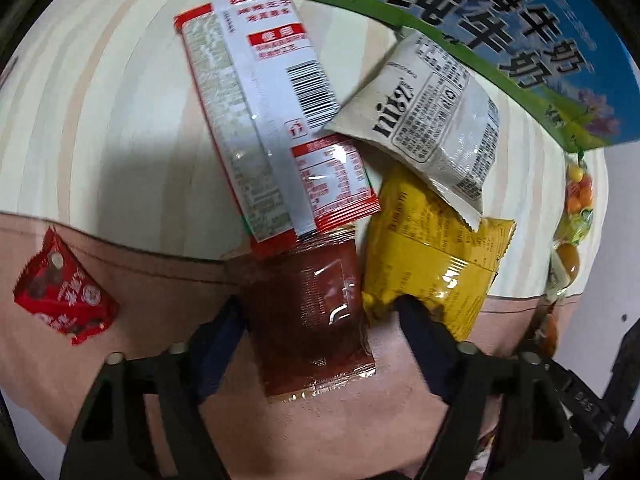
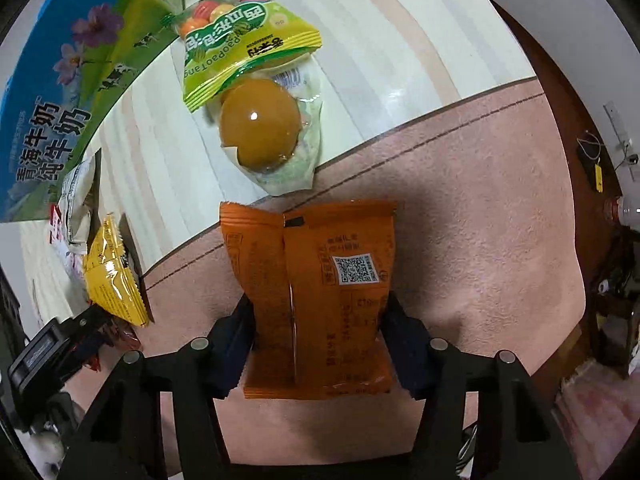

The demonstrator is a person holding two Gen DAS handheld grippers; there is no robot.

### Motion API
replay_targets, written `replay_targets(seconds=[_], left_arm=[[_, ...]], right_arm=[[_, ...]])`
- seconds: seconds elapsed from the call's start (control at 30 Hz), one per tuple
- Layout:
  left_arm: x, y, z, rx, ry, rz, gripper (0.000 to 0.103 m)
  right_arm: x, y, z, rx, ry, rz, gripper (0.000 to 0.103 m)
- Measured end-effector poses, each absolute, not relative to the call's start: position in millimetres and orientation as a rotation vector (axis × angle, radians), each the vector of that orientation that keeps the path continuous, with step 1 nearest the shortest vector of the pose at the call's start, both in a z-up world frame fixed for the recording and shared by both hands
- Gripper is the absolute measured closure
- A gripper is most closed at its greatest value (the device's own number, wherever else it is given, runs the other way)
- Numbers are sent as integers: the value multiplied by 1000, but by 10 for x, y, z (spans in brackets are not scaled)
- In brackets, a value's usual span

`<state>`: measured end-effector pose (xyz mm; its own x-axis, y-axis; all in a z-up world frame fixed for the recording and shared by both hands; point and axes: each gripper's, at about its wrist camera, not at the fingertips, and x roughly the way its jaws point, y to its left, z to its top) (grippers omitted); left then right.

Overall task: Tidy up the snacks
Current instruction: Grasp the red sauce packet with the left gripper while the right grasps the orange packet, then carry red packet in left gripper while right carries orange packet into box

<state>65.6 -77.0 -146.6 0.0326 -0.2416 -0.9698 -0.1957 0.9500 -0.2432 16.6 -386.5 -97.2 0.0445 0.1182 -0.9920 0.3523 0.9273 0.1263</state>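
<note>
In the left wrist view my left gripper [image 1: 320,304] is open, its fingers either side of a dark red sauce packet [image 1: 310,316] lying on the pink cloth. Its right finger touches a yellow snack bag [image 1: 432,264]. A long red-and-white packet [image 1: 260,108] and a beige packet [image 1: 432,116] lie beyond on the pale striped mat. In the right wrist view my right gripper [image 2: 320,316] is shut on an orange snack packet [image 2: 320,292]. Ahead lie a sealed brown egg [image 2: 260,124] and a green candy bag [image 2: 244,44].
A blue-green milk carton box [image 1: 500,28] stands at the back of the mat and also shows in the right wrist view [image 2: 60,92]. A small red candy packet [image 1: 60,288] lies on the pink cloth [image 2: 460,220] at the left. A dark wooden edge [image 2: 560,92] is at the right.
</note>
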Motion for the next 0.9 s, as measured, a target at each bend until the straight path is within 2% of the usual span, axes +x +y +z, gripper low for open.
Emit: replay_targets(seconds=[0.03,0.2,0.4,0.67,0.77,0.9], left_arm=[[637,-792,-1461,-321,1543,-38,38],[366,-862,-1482,-236,1560,-74,44],[13,-837,-1554,-202,1594,-91,44],[115,-777,-1605,-281,1564,-50,44],[68,-823,-1602,-243,1548,-32,48],[-46,-890,-1466,-214,1536,-45,48]], right_arm=[[148,-3832,-983,367,1528,-176,43],[9,-3550,-1020,298,1571,-78,43],[-194,-3208,-1156,196,1614,-4,42],[-197,-3238,-1221,269,1606,-35,38],[-193,-3295,-1232,263,1595,-49,42],[-215,-3280,-1170,267,1557,-45,51]])
